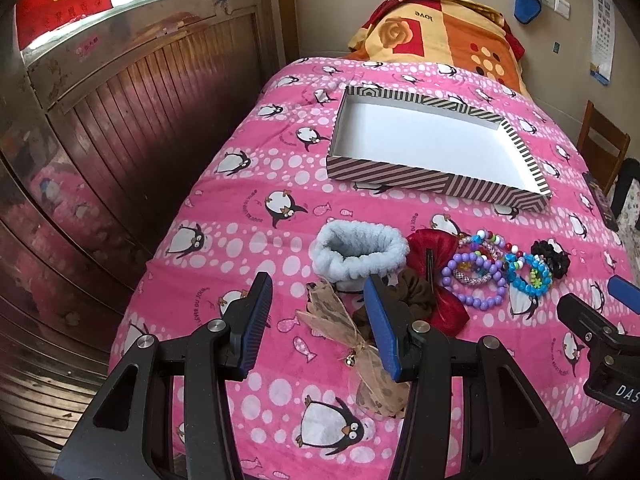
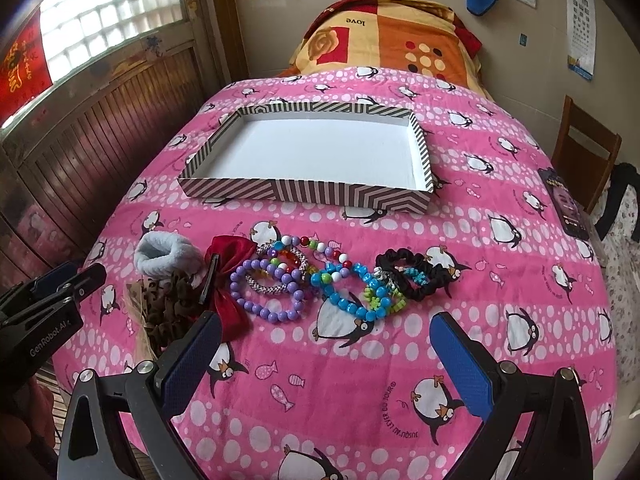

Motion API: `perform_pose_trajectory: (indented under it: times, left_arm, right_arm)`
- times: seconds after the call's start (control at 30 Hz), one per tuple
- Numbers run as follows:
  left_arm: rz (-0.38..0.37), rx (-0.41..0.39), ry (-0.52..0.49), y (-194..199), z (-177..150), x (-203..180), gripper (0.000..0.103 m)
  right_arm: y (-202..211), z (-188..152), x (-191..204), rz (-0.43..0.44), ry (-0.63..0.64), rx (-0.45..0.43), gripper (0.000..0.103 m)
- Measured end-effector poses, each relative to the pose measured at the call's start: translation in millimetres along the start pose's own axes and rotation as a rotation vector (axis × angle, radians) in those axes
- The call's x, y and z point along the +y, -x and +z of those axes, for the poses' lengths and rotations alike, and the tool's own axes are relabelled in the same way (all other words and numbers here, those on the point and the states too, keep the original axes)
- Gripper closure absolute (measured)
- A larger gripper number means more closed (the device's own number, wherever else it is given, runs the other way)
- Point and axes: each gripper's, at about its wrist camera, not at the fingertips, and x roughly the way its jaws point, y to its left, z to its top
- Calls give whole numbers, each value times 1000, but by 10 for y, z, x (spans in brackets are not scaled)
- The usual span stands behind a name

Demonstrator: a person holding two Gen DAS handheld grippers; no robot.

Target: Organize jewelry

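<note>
A heap of jewelry lies on the pink penguin bedcover (image 2: 320, 400). It holds a light blue fluffy scrunchie (image 1: 360, 252) (image 2: 168, 258), a red bow clip (image 1: 436, 248) (image 2: 230, 252), a brown scrunchie (image 1: 416, 296) (image 2: 168, 300), a purple bead bracelet (image 1: 480, 303) (image 2: 276, 314), a blue bead bracelet (image 1: 524, 288) (image 2: 352, 308) and a black scrunchie (image 1: 560, 264) (image 2: 400, 257). Behind it sits an empty striped box (image 1: 400, 176) (image 2: 304, 192). My left gripper (image 1: 318, 320) (image 2: 52, 292) stands open over a beige mesh bow (image 1: 340, 320). My right gripper (image 2: 326, 364) (image 1: 616, 312) is open wide, just short of the bracelets.
A folded orange and red blanket (image 2: 384, 36) lies at the head of the bed. Dark wooden panelling (image 1: 120, 140) runs along the left side. A wooden chair (image 2: 584, 148) stands to the right, and a dark booklet (image 2: 564, 204) lies on the right bed edge.
</note>
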Motion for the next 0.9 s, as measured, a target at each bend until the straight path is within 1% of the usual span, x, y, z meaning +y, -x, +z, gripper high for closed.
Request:
perform_pose_trajectory:
  times: [0.67,0.9]
  left_arm:
    - [-13,25,-2,-38,0,-41,56]
    - [-70,71,43,-123,43,87,56]
  right_arm:
    - [-56,3,-22,3,1,22,0]
    - [-76,6,-86,1,1,31,0]
